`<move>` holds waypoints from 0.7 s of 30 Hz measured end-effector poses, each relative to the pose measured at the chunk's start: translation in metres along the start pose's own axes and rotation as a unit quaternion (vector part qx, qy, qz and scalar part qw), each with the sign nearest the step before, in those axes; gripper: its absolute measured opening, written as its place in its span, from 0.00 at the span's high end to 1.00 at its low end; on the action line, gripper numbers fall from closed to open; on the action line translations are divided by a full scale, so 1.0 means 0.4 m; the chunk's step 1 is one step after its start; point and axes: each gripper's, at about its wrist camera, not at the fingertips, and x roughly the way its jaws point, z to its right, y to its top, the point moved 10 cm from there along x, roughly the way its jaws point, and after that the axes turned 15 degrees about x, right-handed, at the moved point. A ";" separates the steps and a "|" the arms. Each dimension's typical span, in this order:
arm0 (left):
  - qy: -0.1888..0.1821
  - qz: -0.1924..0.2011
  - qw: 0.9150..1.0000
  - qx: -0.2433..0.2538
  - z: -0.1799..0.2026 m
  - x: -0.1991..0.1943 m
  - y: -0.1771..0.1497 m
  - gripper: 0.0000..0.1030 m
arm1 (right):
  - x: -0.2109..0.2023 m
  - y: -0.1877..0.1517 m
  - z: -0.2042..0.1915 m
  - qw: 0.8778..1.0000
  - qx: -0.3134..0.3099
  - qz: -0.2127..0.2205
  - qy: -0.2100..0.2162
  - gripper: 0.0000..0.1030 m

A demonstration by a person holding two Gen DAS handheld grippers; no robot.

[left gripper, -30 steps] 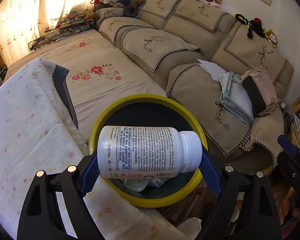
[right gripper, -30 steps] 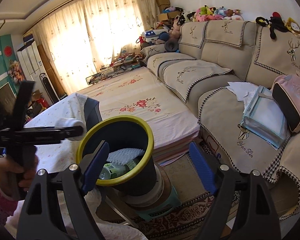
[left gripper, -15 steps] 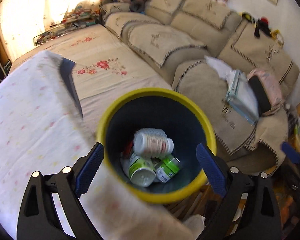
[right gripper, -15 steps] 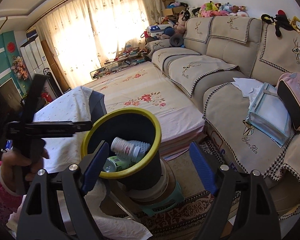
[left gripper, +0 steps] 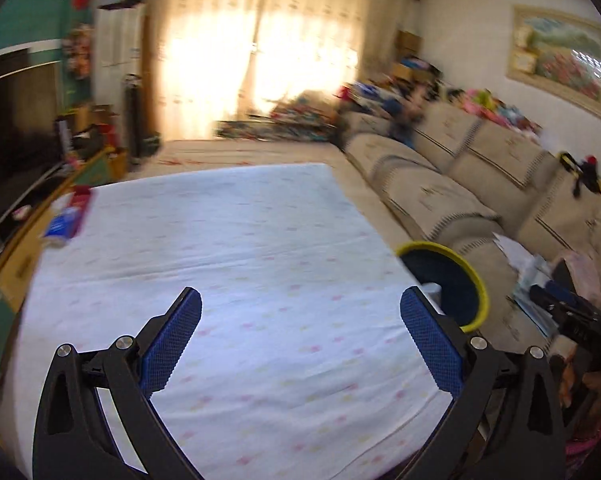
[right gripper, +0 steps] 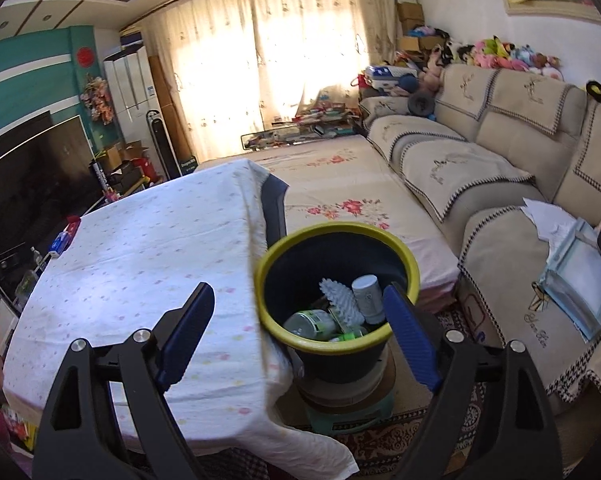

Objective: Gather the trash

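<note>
A dark bin with a yellow rim (right gripper: pixel 404 258) stands on a stool beside the table's right edge. Inside lie a white pill bottle (right gripper: pixel 367 298), a green-labelled can (right gripper: pixel 310 322) and a white foam net (right gripper: pixel 340 302). My right gripper (right gripper: pixel 298 312) is open and empty, held above the bin's near rim. My left gripper (left gripper: pixel 300 334) is open and empty over the white spotted tablecloth (left gripper: pixel 240 272); the bin (left gripper: pixel 476 276) sits to its right. The other gripper (left gripper: pixel 568 312) shows at the right edge of the left wrist view.
A red and blue packet (left gripper: pixel 70 216) lies at the table's far left edge, also in the right wrist view (right gripper: pixel 64 238). A beige sofa (right gripper: pixel 500 152) with a clear folder (right gripper: pixel 580 276) runs along the right. A floral daybed (right gripper: pixel 340 188) lies behind the bin. A TV (right gripper: pixel 28 176) stands left.
My left gripper opened and the white pill bottle fell into the bin. It then swung left, away from the bin, over the table. My right gripper rose a little.
</note>
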 end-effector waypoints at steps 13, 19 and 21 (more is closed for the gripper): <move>0.098 0.063 0.992 -0.048 -0.174 -0.325 -0.125 0.05 | -0.161 0.001 -0.106 0.996 -0.059 0.060 0.000 0.13; 0.120 0.079 0.989 -0.039 -0.148 -0.407 -0.140 0.05 | -0.218 0.008 -0.105 0.996 -0.052 0.077 0.011 0.12; 0.130 0.084 0.987 -0.038 -0.156 -0.424 -0.140 0.05 | -0.227 0.015 -0.101 0.995 -0.050 0.082 0.013 0.12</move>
